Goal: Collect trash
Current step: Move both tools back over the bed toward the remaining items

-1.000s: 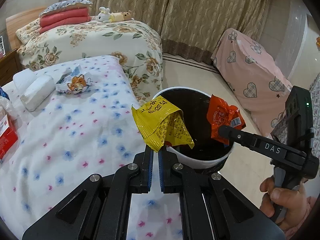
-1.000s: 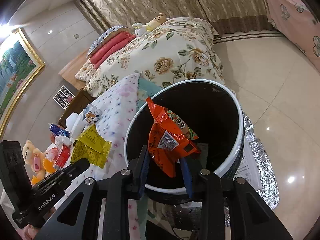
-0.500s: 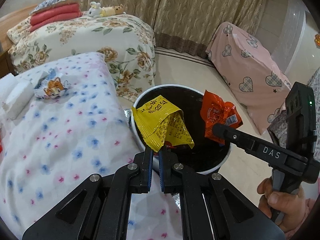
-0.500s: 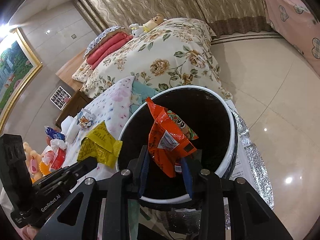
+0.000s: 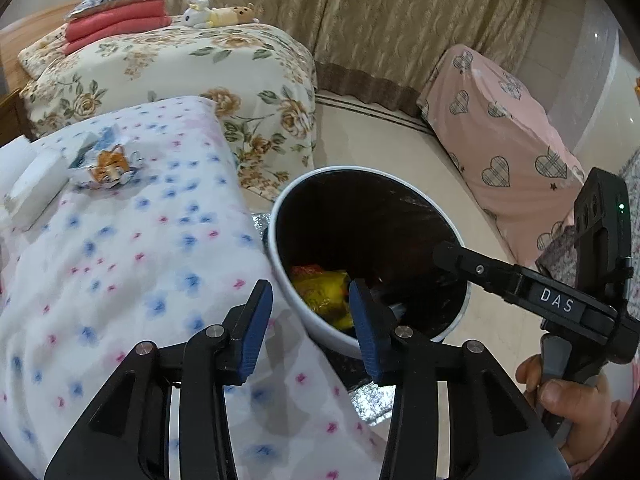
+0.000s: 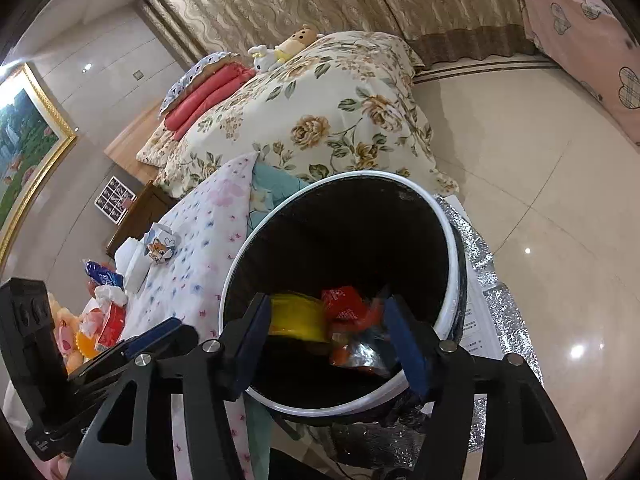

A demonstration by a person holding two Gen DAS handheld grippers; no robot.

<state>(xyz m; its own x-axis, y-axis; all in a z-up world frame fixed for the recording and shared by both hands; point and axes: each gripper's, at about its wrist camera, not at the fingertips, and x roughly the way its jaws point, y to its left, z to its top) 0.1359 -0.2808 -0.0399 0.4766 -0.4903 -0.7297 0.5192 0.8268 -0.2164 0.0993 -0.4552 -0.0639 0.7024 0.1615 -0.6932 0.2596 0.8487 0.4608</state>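
Bedroom floor, wrappers binned: our left gripper [image 5: 311, 306] and right gripper [image 6: 326, 322] gape empty over the trash bin [image 5: 280, 276]; next, the cat-print wrapper [image 5: 110, 162] at ten o'clock.

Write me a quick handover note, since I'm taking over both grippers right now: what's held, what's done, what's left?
Left gripper: open, holding nothing, at the bin's near rim.
Right gripper: open, holding nothing, over the bin.
Done: yellow wrapper and orange wrapper lie inside the trash bin.
Left: cat-print wrapper on the flowered blanket, apparently trash.
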